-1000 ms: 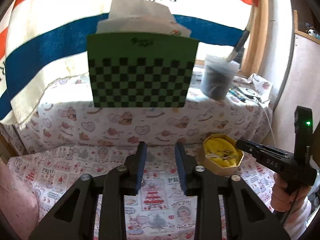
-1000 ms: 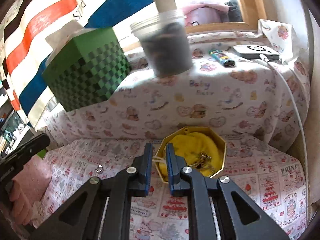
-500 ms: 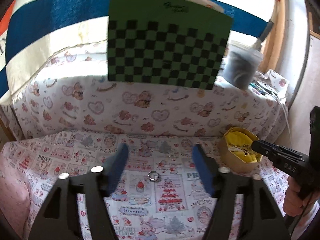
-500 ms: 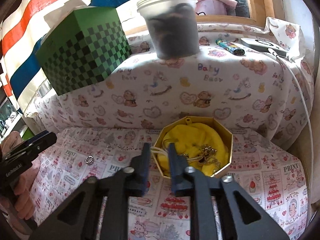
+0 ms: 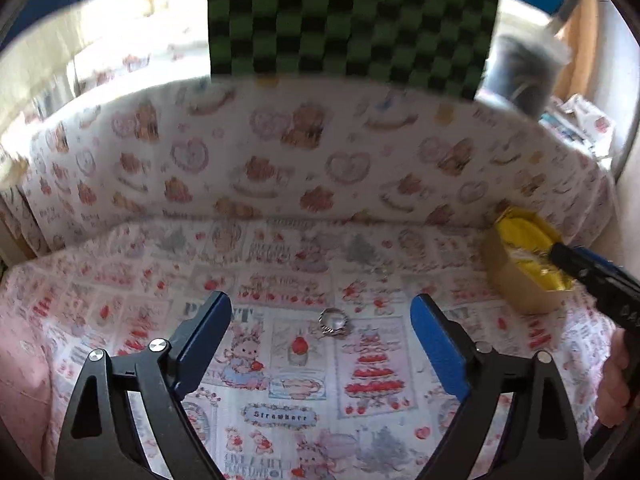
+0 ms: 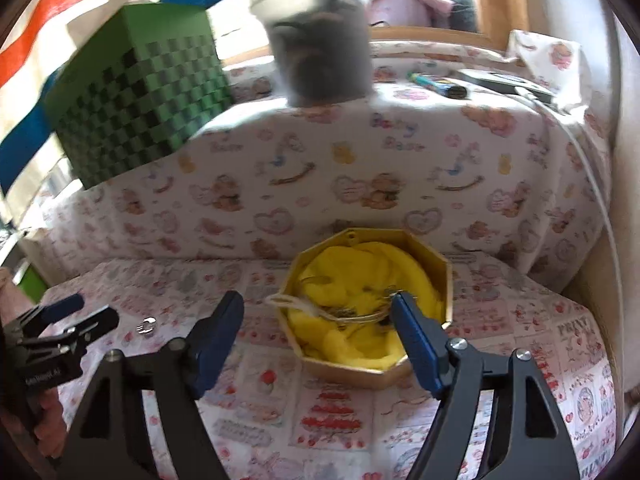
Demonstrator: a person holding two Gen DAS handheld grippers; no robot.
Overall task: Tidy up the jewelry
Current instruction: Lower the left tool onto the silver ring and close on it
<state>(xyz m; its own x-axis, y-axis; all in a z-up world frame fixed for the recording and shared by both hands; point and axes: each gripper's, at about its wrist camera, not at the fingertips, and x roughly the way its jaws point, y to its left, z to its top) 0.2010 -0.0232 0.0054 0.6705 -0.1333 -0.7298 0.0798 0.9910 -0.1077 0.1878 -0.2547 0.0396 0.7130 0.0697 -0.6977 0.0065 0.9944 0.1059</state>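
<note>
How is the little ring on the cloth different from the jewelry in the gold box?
The ring lies alone on the printed cloth, out in the open; the jewelry sits bunched in a tangle on yellow fabric inside the gold box. The ring is one small silvery loop; the jewelry in the box is several thin pieces mixed together. The ring lies ahead of the open left gripper; the boxed jewelry lies ahead of the open right gripper. Both look metallic.

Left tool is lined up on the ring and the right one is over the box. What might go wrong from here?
1. The ring is small and lies flat on soft patterned cloth; the open left tool may pinch fabric or flick it away.
2. The open right tool straddles the gold box rim; lowering could snag the cord and jewelry inside or tip the box.
</note>
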